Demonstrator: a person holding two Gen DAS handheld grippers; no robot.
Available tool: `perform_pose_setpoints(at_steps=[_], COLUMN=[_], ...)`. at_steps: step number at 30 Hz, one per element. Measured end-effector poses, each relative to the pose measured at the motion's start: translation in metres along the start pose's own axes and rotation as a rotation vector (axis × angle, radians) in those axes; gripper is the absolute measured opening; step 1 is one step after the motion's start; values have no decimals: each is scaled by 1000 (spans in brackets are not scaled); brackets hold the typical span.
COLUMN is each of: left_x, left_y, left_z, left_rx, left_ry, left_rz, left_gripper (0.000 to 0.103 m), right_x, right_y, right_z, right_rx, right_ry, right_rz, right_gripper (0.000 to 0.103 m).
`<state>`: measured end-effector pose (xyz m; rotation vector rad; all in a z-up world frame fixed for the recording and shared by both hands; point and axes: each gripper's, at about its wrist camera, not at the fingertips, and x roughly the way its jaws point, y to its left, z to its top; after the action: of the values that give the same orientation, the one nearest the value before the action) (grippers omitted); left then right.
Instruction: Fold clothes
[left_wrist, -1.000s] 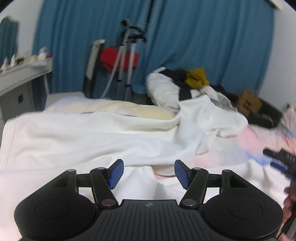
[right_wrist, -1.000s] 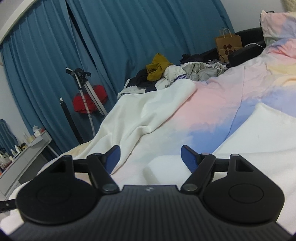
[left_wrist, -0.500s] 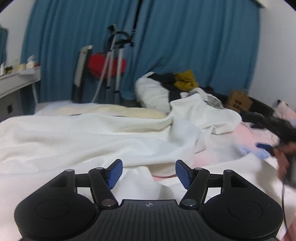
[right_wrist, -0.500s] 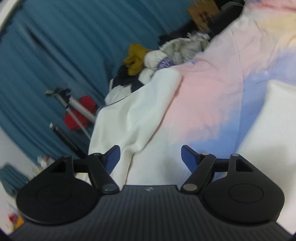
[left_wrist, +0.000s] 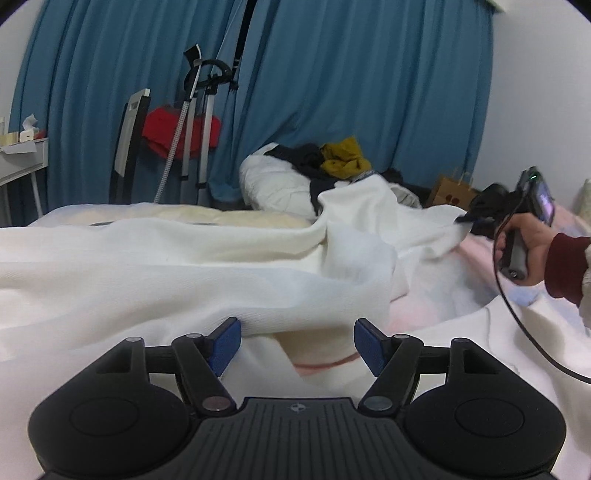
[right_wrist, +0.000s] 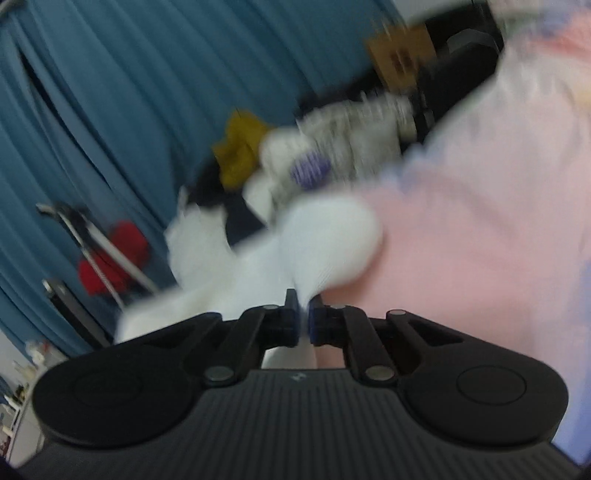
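We see left tongs (left_wrist: 295, 345) wide open, empty, over white garment (left_wrist: 184, 266) | right tongs (right_wrist: 303, 319) pinching its far edge.

Right wrist view was motion-blurred. Right gripper (right_wrist: 303, 317) had its fingers (right_wrist: 291, 314) pinched together w/ a thin fold of white garment (right_wrist: 325, 240) caught between them. Garment rose from the fingers into a rounded white bulge, then ran left & down as crumpled cloth. It lay on a pink bedsheet (right_wrist: 480, 240) filling the right half. Behind: pile of clothes (right_wrist: 295, 162) incl. a mustard-yellow piece (right_wrist: 240, 147), dark item & whitish bundle w/ purple patch. Blue curtain (right_wrist: 129, 92) covered the bkgd; red cloth (right_wrist: 110, 258) on a stand at left; brown paper bag (right_wrist: 402, 59) top right.
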<state>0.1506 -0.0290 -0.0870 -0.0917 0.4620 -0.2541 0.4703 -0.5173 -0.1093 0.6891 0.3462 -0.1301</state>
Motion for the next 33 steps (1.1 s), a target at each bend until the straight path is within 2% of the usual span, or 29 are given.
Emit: perform_pose_setpoints(at_steps=[2,5,7,10,12,14,18,30,33], left_x=[-2,-6,-7,-6,-7,-8,-11,-26,-34], left_y=[1,-4,-6,-13,-17,-16,-14,7,11], left_z=[2,3,3,1,-2,-2,0,0,-1], left_rx=[-5,51,79,136,161,133,81,-77,-111], left_ry=[-20,-39,-29,-5,6,19,36,81,90], left_rz=[-20,-23,-23,-6,22,43,65,135,149], left_gripper=[70,70,70,70,70,70,70,70,70], right_x=[-32,-77,-96,-111,-114,-105,-95,-149,-172], right_y=[-4,-32,-62,-109,-131,-145,-146,-128,-127], right_z=[19,31,25,0,-20,-36,-39,-37,-38], right_rx=[-7,-10,31,147,197,186,132,87,64], right_ry=[-91,-193,-191,-135,-108,-60,-22,17,0], right_rz=[-15,-129,-201,-256,-261,-266,-268,-223,-253], right_gripper=[6,6,6,6,6,6,6,8,8])
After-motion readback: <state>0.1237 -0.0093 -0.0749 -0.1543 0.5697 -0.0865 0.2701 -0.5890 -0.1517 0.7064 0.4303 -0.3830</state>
